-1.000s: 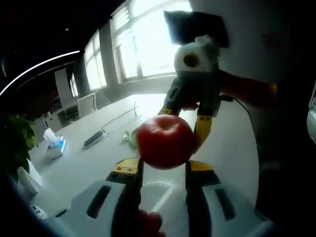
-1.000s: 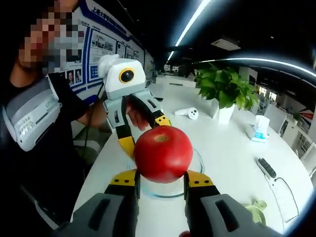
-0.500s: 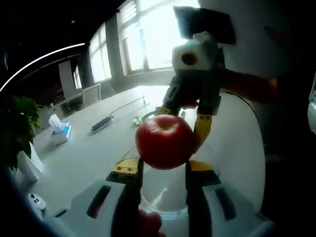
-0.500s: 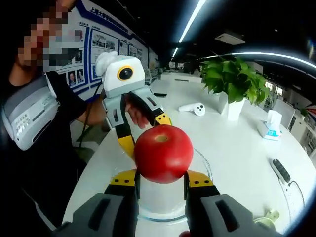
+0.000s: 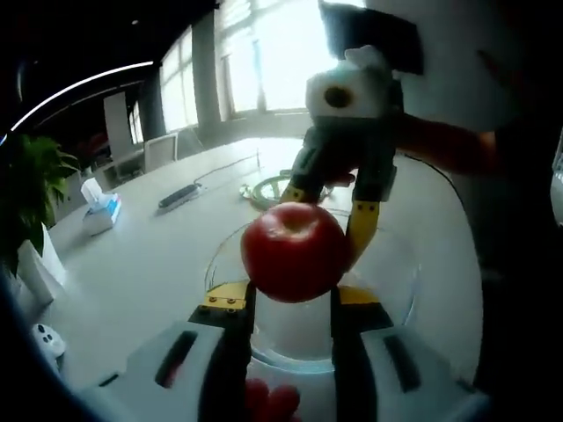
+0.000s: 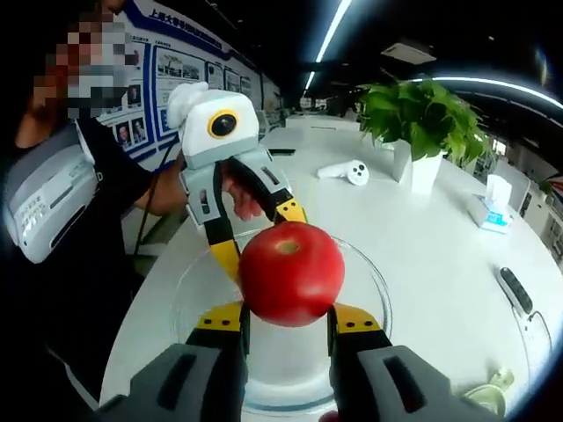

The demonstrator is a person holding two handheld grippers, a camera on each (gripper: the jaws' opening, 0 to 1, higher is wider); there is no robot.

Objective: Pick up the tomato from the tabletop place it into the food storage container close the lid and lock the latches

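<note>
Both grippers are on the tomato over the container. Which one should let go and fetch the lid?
Right, probably. What looks like the green-rimmed lid lies just beyond the right gripper. The left gripper also clamps the tomato above the container and could lower it alone.

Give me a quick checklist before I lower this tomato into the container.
1. Tomato clamped between the right gripper's jaws: ok.
2. Left gripper also shut on the tomato: ok.
3. Container below the tomato: ok.
4. Container mouth open, no lid on it: looks ok.
5. Where the lid lies: cannot tell.
6. Latches out of the way: cannot tell.
</note>
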